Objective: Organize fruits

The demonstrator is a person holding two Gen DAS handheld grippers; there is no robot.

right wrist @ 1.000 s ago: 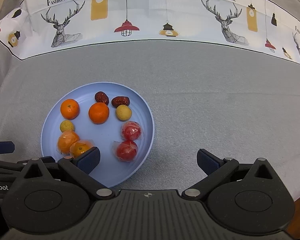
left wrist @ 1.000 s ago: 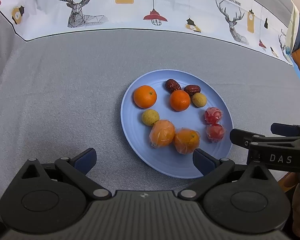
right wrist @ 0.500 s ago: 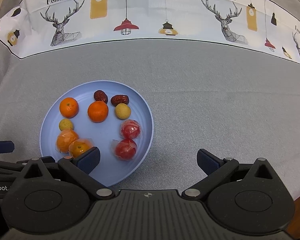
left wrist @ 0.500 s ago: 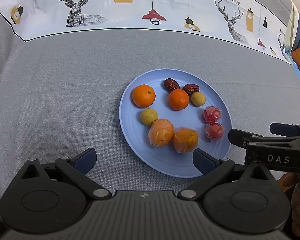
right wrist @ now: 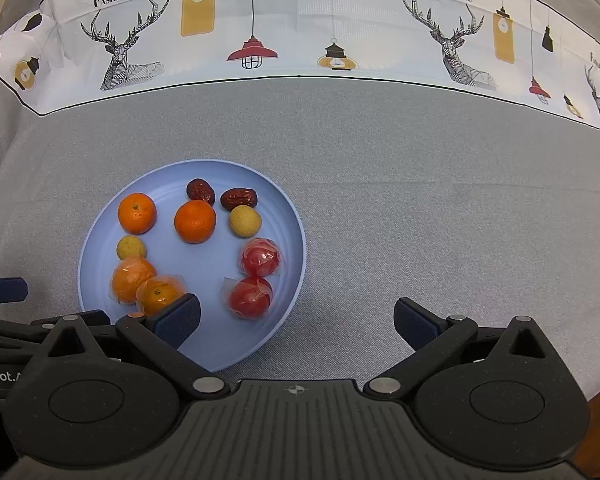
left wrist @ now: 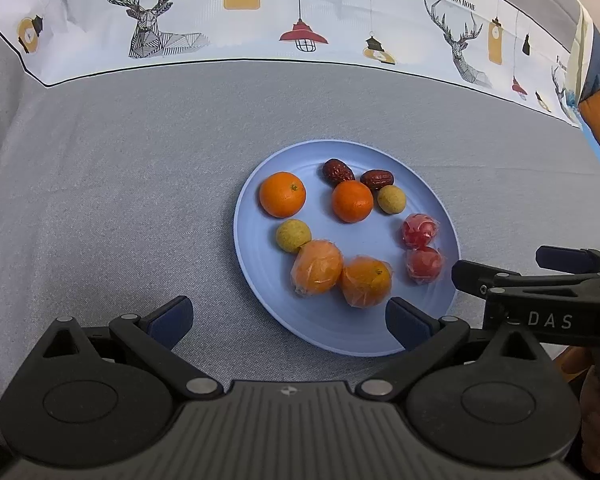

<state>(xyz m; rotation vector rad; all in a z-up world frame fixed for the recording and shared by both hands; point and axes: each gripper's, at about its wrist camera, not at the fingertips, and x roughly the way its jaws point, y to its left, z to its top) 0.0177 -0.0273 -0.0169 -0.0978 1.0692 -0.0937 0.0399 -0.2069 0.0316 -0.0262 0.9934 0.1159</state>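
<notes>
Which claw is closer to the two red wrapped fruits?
Right. The right claw sits just beside the red wrapped fruits; the left claw hangs off the plate's other side.

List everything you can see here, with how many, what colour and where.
plate: one, light blue, on the grey cloth, holding all the fruit
bare oranges: two, orange, far half of the plate
wrapped oranges: two, orange in clear film, touching, near side of the plate
red fruits: two, red in clear film, right side of the plate
dates: two, dark red, far edge of the plate
longans: two, yellowish, one left beside a wrapped orange, one by the right date
cloth: one, grey, with a white deer-and-lamp border at the far edge
left gripper: one, black with blue pads, open, near edge of the plate
right gripper: one, same colours, open, right of the plate
</notes>
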